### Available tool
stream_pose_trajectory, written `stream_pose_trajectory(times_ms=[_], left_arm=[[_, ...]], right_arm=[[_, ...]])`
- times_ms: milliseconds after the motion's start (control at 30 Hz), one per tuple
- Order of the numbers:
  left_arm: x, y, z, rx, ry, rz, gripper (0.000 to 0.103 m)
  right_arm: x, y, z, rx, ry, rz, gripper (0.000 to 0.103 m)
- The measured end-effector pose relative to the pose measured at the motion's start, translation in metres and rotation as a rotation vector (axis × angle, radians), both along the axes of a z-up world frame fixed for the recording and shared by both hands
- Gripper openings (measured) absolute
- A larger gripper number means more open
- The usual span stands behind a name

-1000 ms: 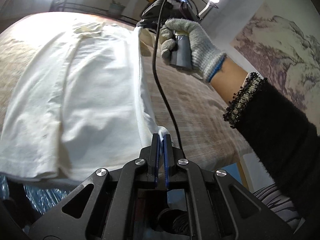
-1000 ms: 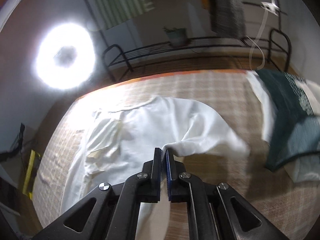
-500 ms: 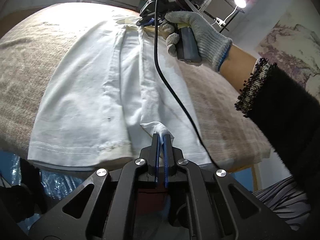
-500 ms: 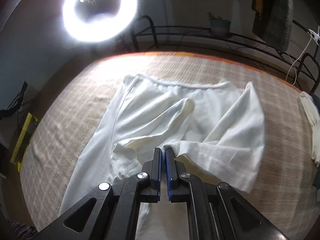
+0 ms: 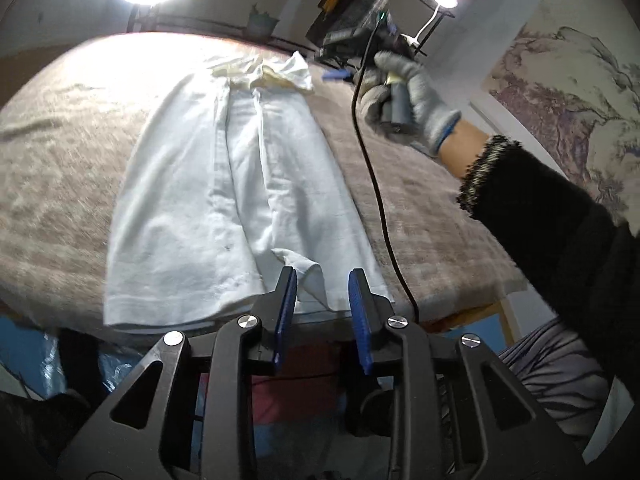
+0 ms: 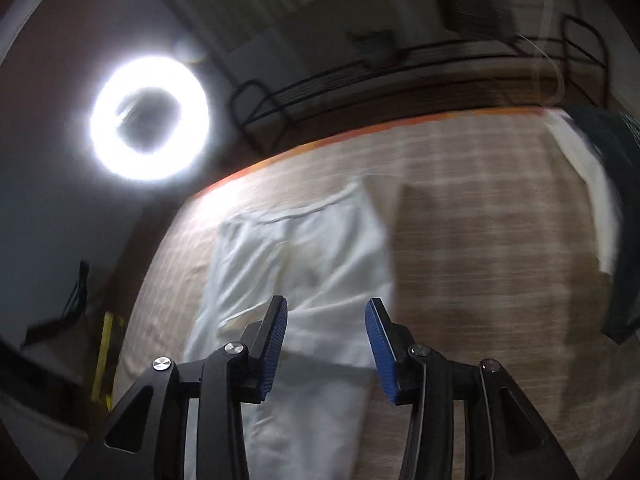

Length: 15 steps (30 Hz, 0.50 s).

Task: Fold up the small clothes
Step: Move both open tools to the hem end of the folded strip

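Note:
A white garment (image 5: 224, 200) lies flat on the beige checked table cover (image 5: 60, 168), both long sides folded in toward the middle. My left gripper (image 5: 322, 280) is open just above the near hem, where a small folded corner (image 5: 304, 266) sticks up between the blue pads. My right gripper (image 6: 326, 312) is open and empty above the garment's far end (image 6: 304, 264). In the left wrist view the gloved hand (image 5: 408, 100) holds the right gripper up beside the collar end.
A ring light (image 6: 150, 120) shines past the table's far edge. Dark green and white clothes (image 6: 608, 216) are piled at the table's right side. A black cable (image 5: 376, 184) hangs over the table. A metal rack (image 6: 440, 64) stands behind.
Both grippers have opened and let go of the garment's edge. The right side of the garment now lies folded over the middle. The right gripper has lifted away.

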State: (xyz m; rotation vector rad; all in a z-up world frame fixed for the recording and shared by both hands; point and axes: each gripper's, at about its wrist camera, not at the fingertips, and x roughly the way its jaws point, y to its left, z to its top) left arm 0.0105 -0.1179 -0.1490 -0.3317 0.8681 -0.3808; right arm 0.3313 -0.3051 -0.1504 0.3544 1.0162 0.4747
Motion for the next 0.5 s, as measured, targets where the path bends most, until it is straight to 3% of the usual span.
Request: stream_pose_trajectory(times_ms=[167,233,267,500], left_arm=[[0.000,0.012,0.000,0.023,-0.023,0.044,0.026],[0.003,0.016,-0.005,0.017,-0.007,0.063,0.026],[0.006,0.020,-0.008,0.015,0.002,0.076,0.026],[0.010,0.037,-0.015,0.003,0.007,0.128,0.026]], right_arm=[[0.016,-0.003,-0.031,-0.022,0.073,-0.044,0.042],[0.019,0.008,-0.034,-0.052,0.070,-0.005,0.004],[0.020,0.013,-0.032,-0.071,0.065,0.013,0.001],[0.033,0.059,0.019,-0.007,-0.039,0.107,0.000]])
